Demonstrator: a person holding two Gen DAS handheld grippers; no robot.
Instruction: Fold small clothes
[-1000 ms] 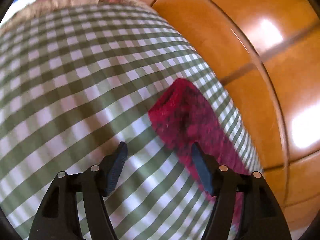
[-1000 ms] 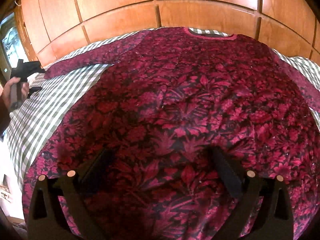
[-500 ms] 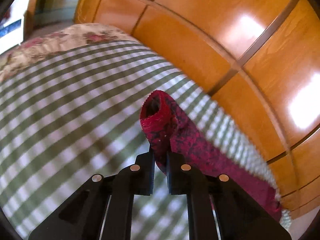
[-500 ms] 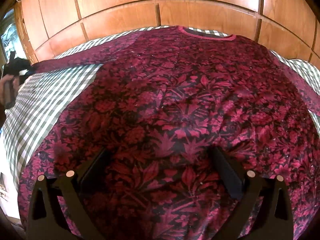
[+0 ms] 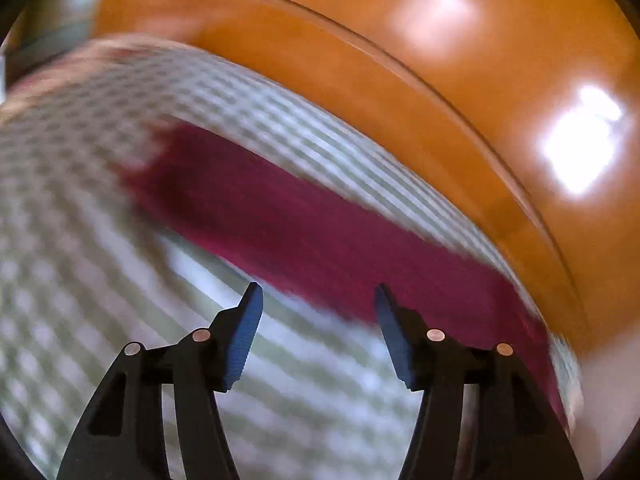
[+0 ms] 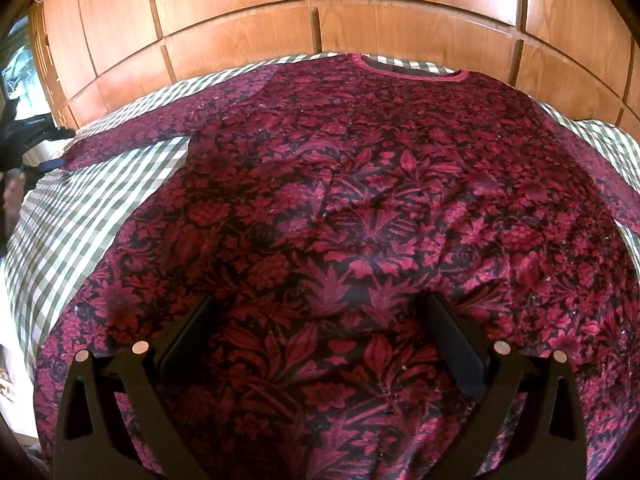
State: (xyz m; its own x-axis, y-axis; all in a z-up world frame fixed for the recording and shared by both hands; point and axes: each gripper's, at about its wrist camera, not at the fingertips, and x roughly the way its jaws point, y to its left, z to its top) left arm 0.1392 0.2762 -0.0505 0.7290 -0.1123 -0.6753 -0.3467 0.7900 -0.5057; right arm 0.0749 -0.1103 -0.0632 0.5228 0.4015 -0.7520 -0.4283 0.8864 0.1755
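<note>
1. Fabric first: a red floral long-sleeved top [image 6: 360,208] lies spread flat on a bed under a green-and-white checked bedsheet [image 6: 80,224], neckline [image 6: 408,70] toward the far edge by the wooden panelled wall [image 6: 240,20], hem toward the near edge. Laid open like this, it is ready for its sleeves to be brought in.

2. The left sleeve [image 5: 304,224] stretches straight along the far edge of the bed toward the left side. The left wrist view is motion-blurred, so I cannot tell exactly where the cuff ends.

3. The left hand-held gripper [image 5: 316,300] is wide apart and holds nothing. The sleeve lies just beyond its fingertips, apart from both blue pads [image 5: 244,336]. Judging from that, the sleeve looks laid out to lie straight, not gripped.

4. The right hand-held gripper [image 6: 320,312] hovers over the lower body of the top near the hem, jaws wide and empty, probably waiting until the sleeve is settled.

5. The right sleeve [image 6: 600,168] runs off toward the right edge, only partly visible.

6. My judgement: the folding proper is not yet begun.
</note>
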